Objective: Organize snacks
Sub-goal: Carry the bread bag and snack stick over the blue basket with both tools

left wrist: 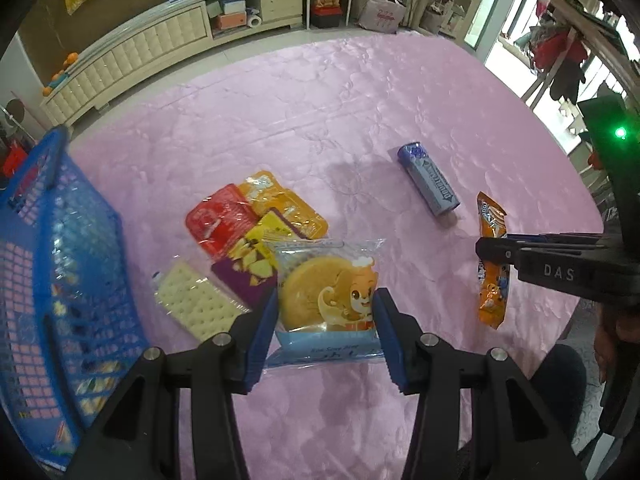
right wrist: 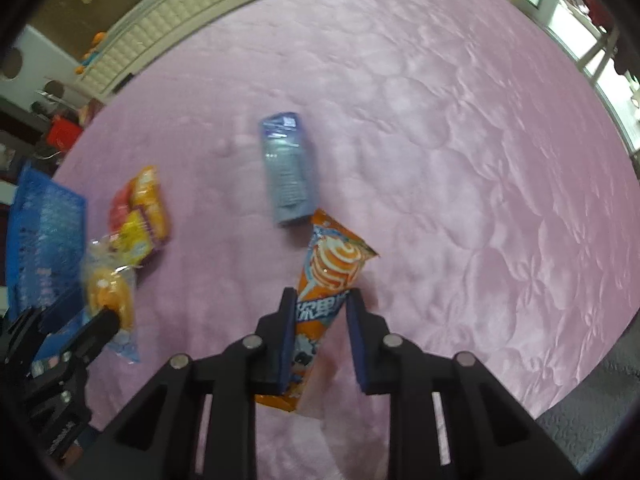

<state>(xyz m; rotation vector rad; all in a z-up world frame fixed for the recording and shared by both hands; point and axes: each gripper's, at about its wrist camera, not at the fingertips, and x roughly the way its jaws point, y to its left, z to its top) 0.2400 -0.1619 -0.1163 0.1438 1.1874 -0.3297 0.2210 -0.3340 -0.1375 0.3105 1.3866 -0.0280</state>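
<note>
Snacks lie on the pink cloth (left wrist: 360, 100) — the left gripper (left wrist: 326, 332) clamps the cake packet (left wrist: 326, 292), and at three o'clock the right gripper (right wrist: 320, 344) clamps the orange wrapper (right wrist: 332, 264).

Glossy plastic cake packet (left wrist: 326, 300), perforated plastic basket (left wrist: 60, 280), shiny embossed pink tablecloth (left wrist: 320, 100)

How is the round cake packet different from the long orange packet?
The cake packet is squarish, clear and light blue, with a round yellow cake showing; the orange packet is long, narrow and opaque. The cake packet is gripped in the left tool; the orange packet sits between the right tool's pads, and a firm grip cannot be told. Both are sealed snacks over the pink cloth.
</note>
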